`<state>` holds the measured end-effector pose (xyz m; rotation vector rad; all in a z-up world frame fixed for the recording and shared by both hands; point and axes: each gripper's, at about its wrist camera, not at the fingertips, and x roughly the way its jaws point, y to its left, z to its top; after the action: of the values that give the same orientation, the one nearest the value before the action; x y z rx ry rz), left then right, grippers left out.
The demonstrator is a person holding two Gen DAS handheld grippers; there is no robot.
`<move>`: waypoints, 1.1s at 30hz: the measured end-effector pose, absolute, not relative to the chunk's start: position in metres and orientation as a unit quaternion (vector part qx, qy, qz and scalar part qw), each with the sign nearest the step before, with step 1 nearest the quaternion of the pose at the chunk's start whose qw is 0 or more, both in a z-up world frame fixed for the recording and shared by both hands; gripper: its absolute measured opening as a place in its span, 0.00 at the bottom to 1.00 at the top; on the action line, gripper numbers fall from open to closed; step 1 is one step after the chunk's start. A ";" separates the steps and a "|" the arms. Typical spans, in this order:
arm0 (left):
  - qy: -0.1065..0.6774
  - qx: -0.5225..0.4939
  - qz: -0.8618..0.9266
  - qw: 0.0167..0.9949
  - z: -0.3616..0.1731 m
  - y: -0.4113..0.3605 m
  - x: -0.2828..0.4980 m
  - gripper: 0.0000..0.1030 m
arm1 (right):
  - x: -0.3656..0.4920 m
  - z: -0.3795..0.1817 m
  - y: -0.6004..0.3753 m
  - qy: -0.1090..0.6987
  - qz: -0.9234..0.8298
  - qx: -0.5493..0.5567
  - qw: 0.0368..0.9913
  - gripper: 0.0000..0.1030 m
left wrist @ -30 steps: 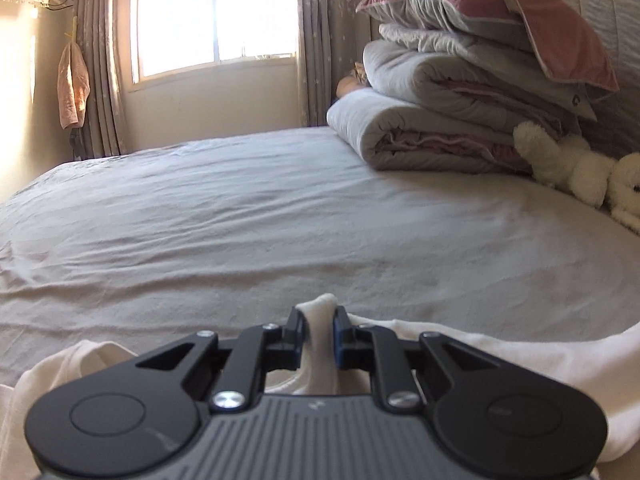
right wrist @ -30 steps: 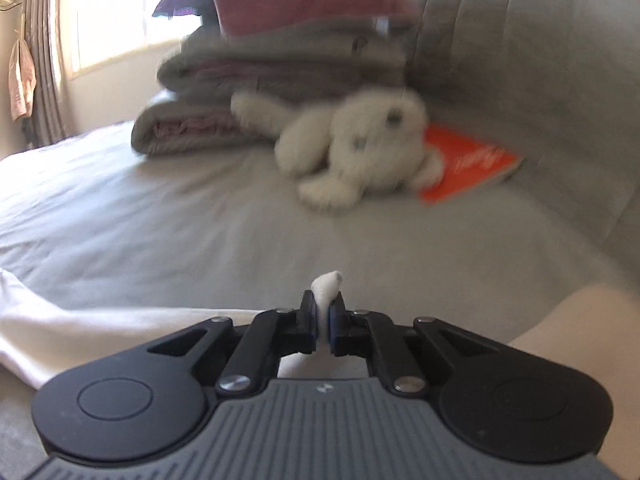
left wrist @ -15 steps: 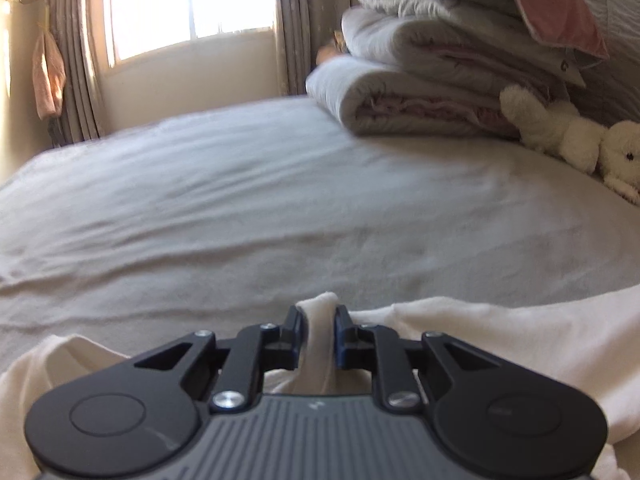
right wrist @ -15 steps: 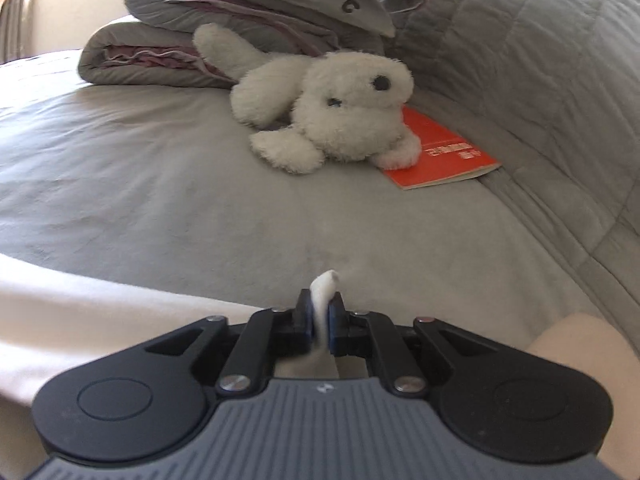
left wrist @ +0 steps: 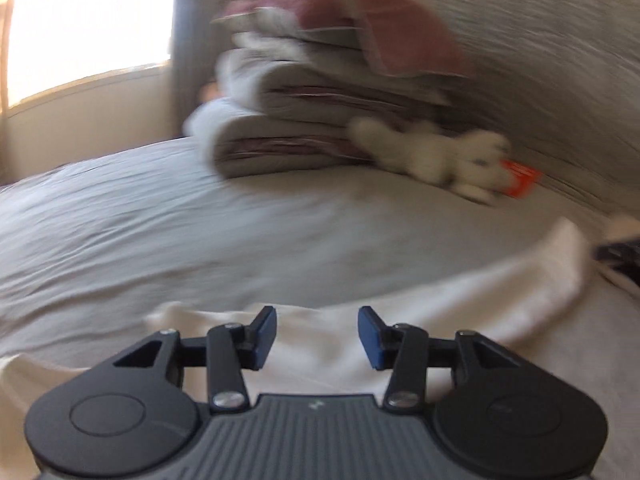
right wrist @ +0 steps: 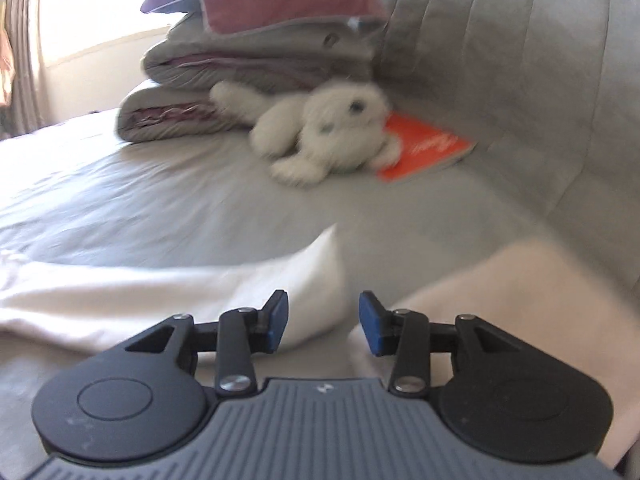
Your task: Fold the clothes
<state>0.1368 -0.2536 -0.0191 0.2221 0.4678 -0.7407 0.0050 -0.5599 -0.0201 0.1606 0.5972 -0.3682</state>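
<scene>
Both grippers, left (left wrist: 317,338) and right (right wrist: 323,323), stood wide open, holding nothing. One soft cream cloth garment (left wrist: 460,300) lay near them on the grey bed (left wrist: 200,232). It looked light and floppy; its edges seemed best for pinching.

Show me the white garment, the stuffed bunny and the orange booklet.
white garment (left wrist: 320,344): left wrist view, its middle.
stuffed bunny (right wrist: 340,128): right wrist view, its head.
orange booklet (right wrist: 424,148): right wrist view, its cover.

No legible text, white script on orange booklet (right wrist: 424,146) blurred beyond reading, small pale emblem on gripper housing, indistinct
</scene>
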 end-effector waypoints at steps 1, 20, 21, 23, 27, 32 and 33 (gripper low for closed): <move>0.223 0.125 -0.382 0.888 -0.021 -0.263 0.128 0.45 | 0.003 -0.025 -0.557 0.298 -0.165 0.094 0.935 0.42; 0.218 0.218 -0.476 0.823 -0.041 -0.333 0.097 0.23 | 0.051 -0.066 -0.502 0.263 -0.369 -0.277 0.847 0.61; 0.221 0.207 -0.493 0.816 -0.040 -0.331 0.095 0.25 | 0.049 -0.063 -0.504 0.260 -0.380 -0.280 0.842 0.61; 0.228 0.182 -0.523 0.801 -0.037 -0.326 0.093 0.27 | 0.044 -0.059 -0.507 0.256 -0.395 -0.288 0.834 0.61; 0.230 0.134 -0.515 0.815 -0.027 -0.304 0.092 0.35 | 0.033 -0.048 -0.505 0.242 -0.402 -0.294 0.833 0.61; 0.229 0.099 -0.443 0.861 -0.024 -0.258 0.106 0.42 | 0.033 -0.032 -0.494 0.248 -0.280 -0.190 0.908 0.61; 0.234 0.096 -0.424 0.870 -0.025 -0.248 0.110 0.42 | 0.036 -0.030 -0.491 0.253 -0.243 -0.161 0.922 0.61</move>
<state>0.1101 -0.2480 -0.0249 0.2005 0.4898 -0.8867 0.0364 -0.4907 -0.0299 -0.3315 0.5200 -0.4990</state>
